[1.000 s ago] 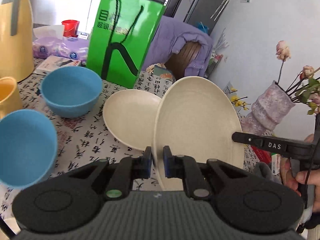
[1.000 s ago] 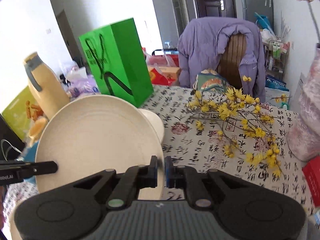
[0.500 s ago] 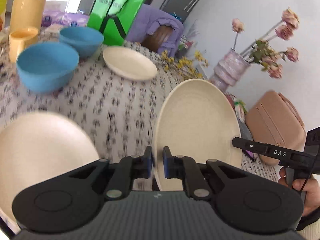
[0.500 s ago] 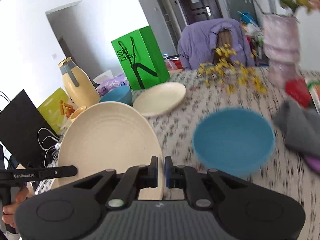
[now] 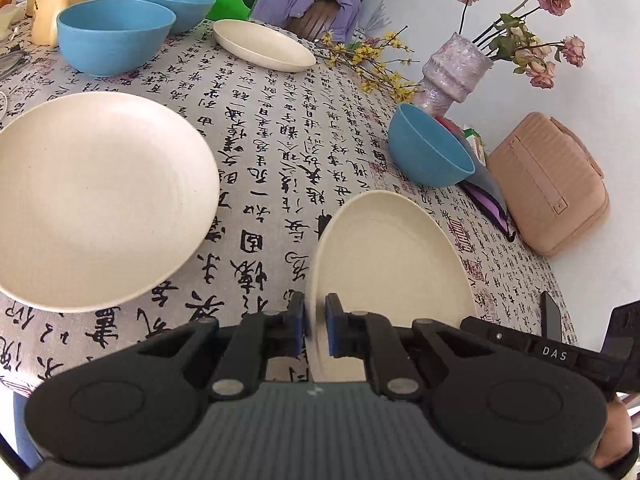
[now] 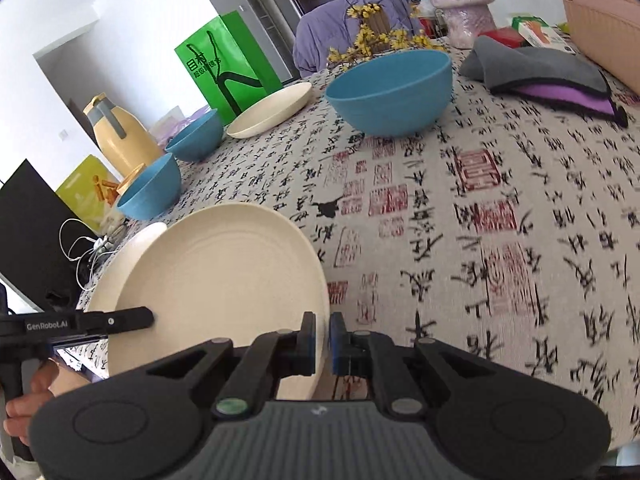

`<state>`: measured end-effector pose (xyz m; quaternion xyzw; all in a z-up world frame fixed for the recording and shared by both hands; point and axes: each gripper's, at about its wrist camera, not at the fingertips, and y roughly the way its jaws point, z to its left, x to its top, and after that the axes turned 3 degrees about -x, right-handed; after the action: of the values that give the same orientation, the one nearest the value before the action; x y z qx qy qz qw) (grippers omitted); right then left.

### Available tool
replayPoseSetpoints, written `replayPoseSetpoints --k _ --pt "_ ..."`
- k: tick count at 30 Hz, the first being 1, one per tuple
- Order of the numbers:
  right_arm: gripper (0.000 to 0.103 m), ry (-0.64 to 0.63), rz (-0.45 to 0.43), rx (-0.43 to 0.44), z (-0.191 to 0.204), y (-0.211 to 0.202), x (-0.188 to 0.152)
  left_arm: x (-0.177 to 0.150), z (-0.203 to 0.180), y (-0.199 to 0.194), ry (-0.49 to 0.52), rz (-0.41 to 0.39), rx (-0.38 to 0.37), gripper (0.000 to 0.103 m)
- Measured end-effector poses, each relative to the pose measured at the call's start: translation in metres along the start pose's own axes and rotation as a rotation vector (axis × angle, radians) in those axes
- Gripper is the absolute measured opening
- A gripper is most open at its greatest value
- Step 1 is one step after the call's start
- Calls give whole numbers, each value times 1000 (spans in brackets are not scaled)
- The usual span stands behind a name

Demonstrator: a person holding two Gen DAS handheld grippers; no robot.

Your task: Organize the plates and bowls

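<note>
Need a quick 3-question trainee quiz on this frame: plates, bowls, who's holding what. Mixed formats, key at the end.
1. True or false: the left tool and the right tool each hold a separate plate.
2. How many blue bowls stand on the table?
3. What lies right beside the blue bowl nearest the vase? A) a grey cloth B) a spoon C) a pan

Key: 1. False: both are shut on opposite edges of one cream plate. 2. Three. 3. A.
</note>
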<state>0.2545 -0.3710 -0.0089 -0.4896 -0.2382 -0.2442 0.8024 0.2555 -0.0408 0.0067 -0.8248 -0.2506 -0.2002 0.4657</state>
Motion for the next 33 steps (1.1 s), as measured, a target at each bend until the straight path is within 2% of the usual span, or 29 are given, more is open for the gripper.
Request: replayPoseSetpoints --k 8,15,19,28,33 --pt "7 66 -10 6 -5 -1 -7 0 2 2 13 15 4 11" --pt "7 62 -16 34 14 9 6 13 19 -22 33 -48 10 11" --pt "7 37 -14 72 41 27 16 30 43 -40 5 -87 48 11" --pt "7 -34 9 176 117 86 43 73 123 -72 -105 -107 97 11" --pt "7 -69 29 169 154 117 48 83 156 -74 -129 -104 122 11"
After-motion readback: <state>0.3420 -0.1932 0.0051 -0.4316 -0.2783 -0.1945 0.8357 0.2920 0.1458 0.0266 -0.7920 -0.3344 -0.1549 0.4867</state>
